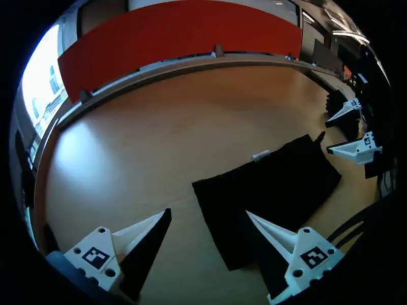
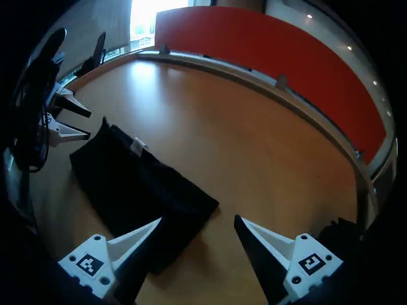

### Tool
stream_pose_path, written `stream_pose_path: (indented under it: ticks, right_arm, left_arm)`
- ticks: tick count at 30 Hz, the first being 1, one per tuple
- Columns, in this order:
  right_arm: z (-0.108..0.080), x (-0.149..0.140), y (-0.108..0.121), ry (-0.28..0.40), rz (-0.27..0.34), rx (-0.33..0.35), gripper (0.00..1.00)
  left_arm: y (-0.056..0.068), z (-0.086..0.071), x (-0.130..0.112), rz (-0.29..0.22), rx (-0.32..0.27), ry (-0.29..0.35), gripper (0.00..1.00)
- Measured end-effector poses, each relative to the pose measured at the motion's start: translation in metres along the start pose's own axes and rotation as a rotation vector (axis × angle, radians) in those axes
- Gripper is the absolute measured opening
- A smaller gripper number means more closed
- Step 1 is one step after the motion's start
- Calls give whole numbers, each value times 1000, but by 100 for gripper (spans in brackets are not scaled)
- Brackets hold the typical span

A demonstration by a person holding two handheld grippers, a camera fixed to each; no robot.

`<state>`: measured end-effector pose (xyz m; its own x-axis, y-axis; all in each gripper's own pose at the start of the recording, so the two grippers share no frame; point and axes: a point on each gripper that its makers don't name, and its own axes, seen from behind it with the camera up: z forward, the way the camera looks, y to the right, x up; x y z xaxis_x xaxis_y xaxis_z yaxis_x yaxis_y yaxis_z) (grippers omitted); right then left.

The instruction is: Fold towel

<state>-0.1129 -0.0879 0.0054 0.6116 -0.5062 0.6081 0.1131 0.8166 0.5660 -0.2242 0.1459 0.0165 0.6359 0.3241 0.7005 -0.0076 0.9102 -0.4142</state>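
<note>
The left hand-held gripper (image 1: 207,212) and right hand-held gripper (image 2: 198,218), jaws apart, hover over the towel (image 1: 274,188).

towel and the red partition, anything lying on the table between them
Nothing: between the black towel and the red partition the wooden table is bare, in the left gripper view and the right gripper view.

left gripper (image 1: 207,212) and right gripper (image 2: 198,218) match — white wedge-shaped fingers (image 1: 277,235), black pads (image 1: 147,249) on the inner faces, a square black-and-white marker (image 1: 95,256) and small screw holes (image 1: 102,230) on each; black cables (image 1: 356,223) alongside.
</note>
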Motion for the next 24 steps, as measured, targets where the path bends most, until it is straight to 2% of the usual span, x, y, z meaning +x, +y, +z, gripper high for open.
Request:
stream_pose_path:
  ticks: [11, 24]
  right_arm:
    - [-12, -5, -11, 7, 5, 10, 100]
    - [-39, -27, -36, 19, 24, 14, 100]
  left_arm:
    - [1, -15, -7, -17, -2, 7, 97]
    - [7, -45, -42, -60, 5, 0, 97]
